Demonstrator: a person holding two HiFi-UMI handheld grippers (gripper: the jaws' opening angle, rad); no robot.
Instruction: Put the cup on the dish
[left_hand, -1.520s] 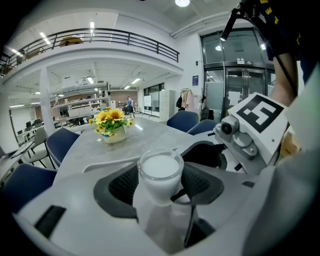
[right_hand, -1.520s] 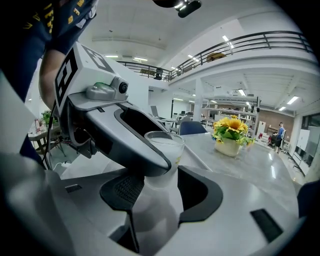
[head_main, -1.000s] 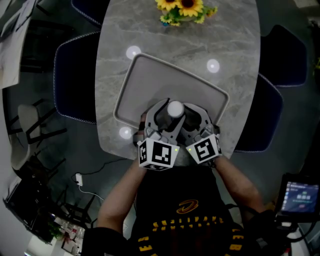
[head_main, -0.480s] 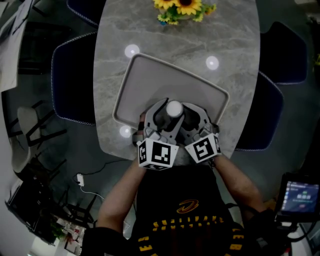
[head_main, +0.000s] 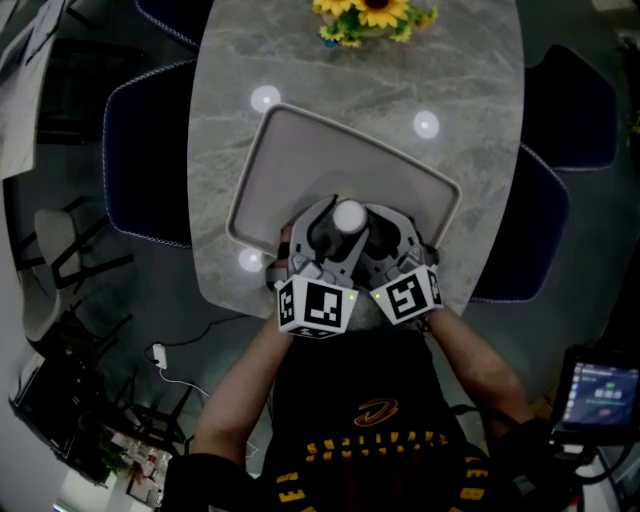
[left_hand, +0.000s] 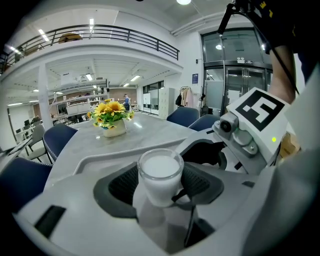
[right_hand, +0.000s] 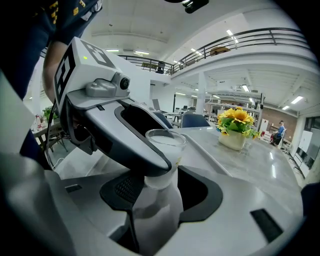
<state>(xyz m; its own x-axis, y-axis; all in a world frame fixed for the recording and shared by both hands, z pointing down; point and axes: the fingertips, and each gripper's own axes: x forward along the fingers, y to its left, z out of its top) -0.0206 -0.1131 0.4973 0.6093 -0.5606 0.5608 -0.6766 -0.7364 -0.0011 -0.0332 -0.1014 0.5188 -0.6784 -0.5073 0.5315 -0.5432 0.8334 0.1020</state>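
A white frosted cup (head_main: 349, 216) is upright over the near end of the grey tray-like dish (head_main: 300, 150) on the marble table. My left gripper (head_main: 326, 228) and right gripper (head_main: 374, 230) meet around it, marker cubes toward the person. In the left gripper view the cup (left_hand: 160, 172) sits between the dark pads of the left gripper (left_hand: 159, 186), with the right gripper's body (left_hand: 250, 130) close at the right. From the right gripper view, the cup (right_hand: 166, 145) is clasped by the right gripper (right_hand: 159, 196), and the left gripper's jaw covers its left side. The cup's base is hidden.
A vase of sunflowers (head_main: 370, 18) stands at the table's far end. Dark blue chairs flank the table at the left (head_main: 150, 150) and right (head_main: 545, 220). The table's near edge (head_main: 230, 300) lies just under the grippers. A lit screen (head_main: 600, 390) shows at lower right.
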